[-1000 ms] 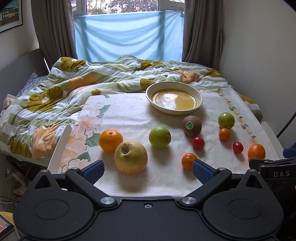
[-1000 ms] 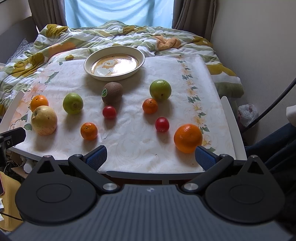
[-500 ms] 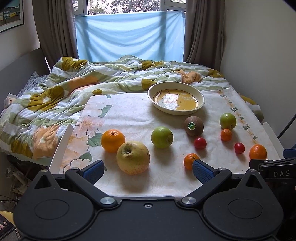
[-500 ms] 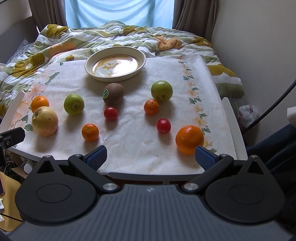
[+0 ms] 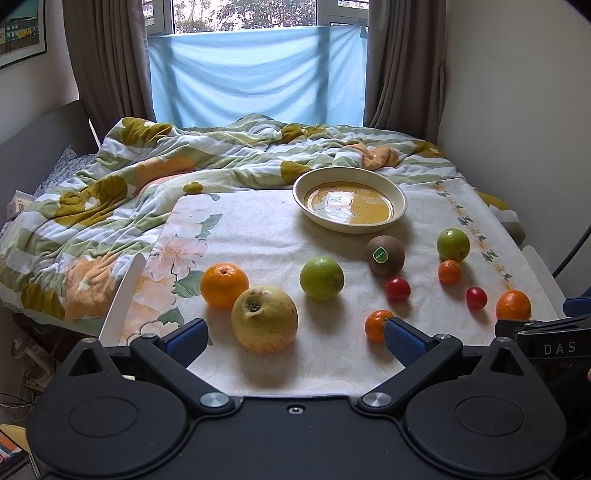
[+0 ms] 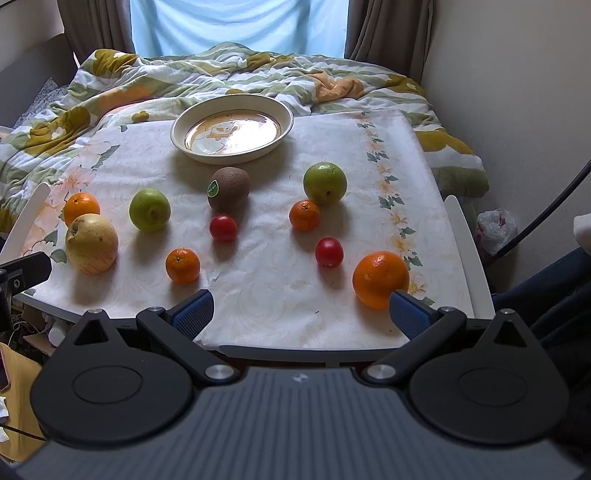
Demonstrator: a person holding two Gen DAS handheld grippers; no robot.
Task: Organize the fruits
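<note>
Past the bench (image 5: 258,236) with its floral cloth I see a bed covered by a rumpled quilt (image 5: 110,192) in green, white and mustard. Behind it a pale blue sheet (image 5: 255,74) hangs across the window between brown curtains (image 5: 107,59). A framed picture (image 5: 20,31) is on the left wall, and in my right view a plastic bag (image 6: 496,229) lies on the floor by the wall, beside a dark cable (image 6: 546,218).

Daylight comes through a window (image 5: 255,14) half covered by a blue sheet (image 5: 255,77) and flanked by brown curtains (image 5: 110,59) — below it, between pale walls (image 5: 517,92), a bed (image 5: 33,147) with a rumpled floral quilt (image 5: 155,162).
</note>
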